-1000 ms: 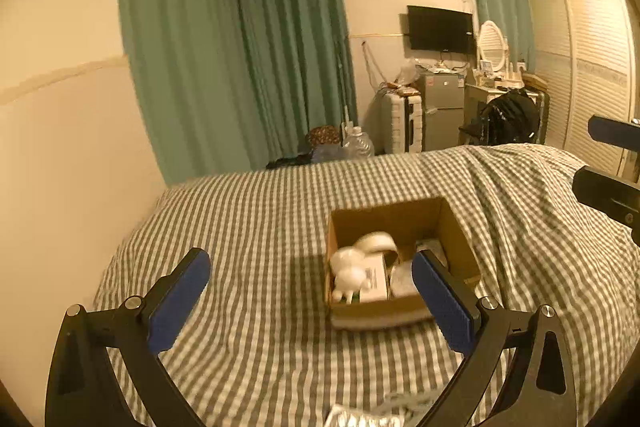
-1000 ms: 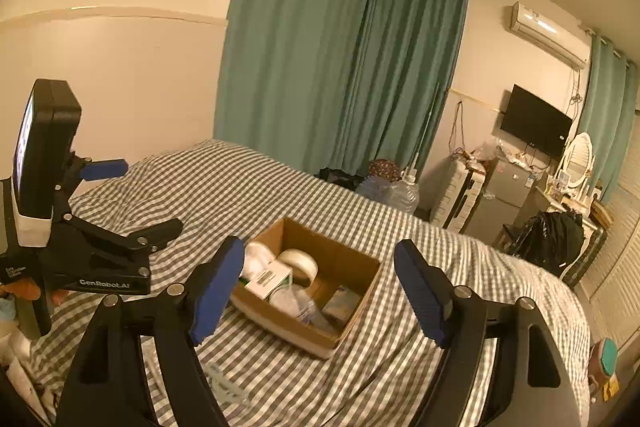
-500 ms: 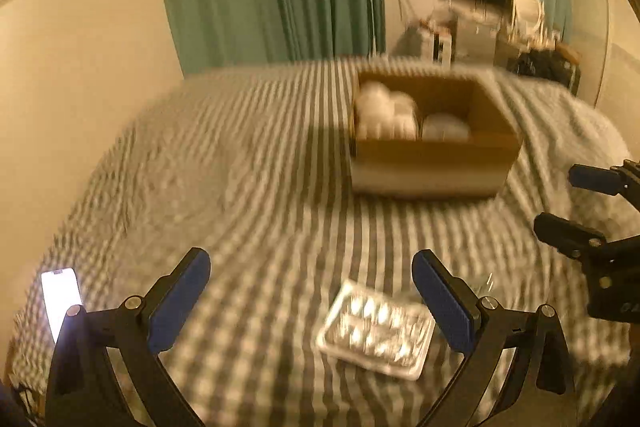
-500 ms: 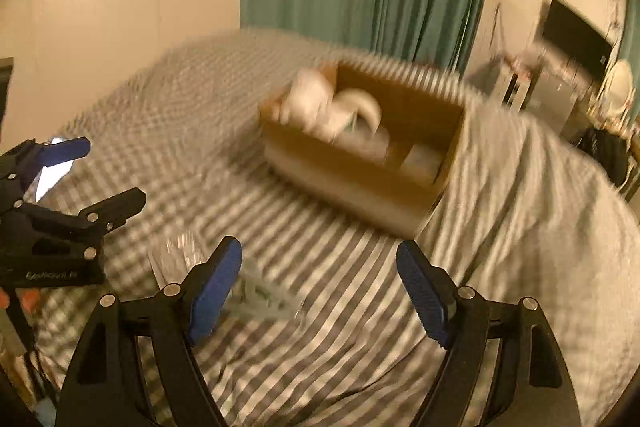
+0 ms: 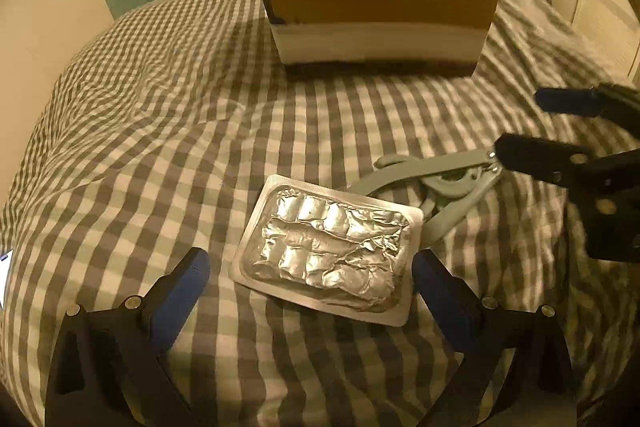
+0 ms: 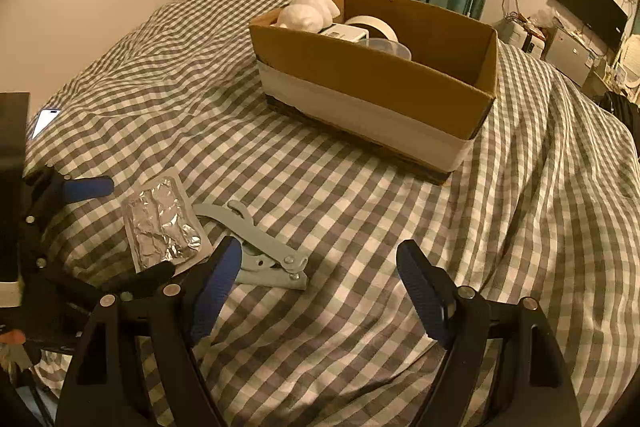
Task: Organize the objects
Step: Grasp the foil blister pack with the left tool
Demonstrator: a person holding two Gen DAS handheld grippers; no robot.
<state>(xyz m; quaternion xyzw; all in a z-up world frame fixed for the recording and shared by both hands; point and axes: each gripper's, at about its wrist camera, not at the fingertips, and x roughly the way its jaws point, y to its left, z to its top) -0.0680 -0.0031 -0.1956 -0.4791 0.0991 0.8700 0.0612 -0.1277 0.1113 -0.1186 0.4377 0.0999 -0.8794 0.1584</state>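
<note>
Foil blister pack (image 5: pixel 326 253) lies on the bed (image 5: pixel 160 131) between the left gripper's (image 5: pixel 308 281) open jaws; only the right gripper's (image 6: pixel 320 277) view, jaws also open and empty, shows the cardboard box's (image 6: pixel 384 83) contents.

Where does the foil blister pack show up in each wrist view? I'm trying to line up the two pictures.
Left wrist view: the foil blister pack lies low in the middle, between the open left gripper's fingers.
Right wrist view: it lies at lower left, left of the right gripper.
Shared landmark: the grey hand tool beside it, with the cardboard box beyond.
</note>
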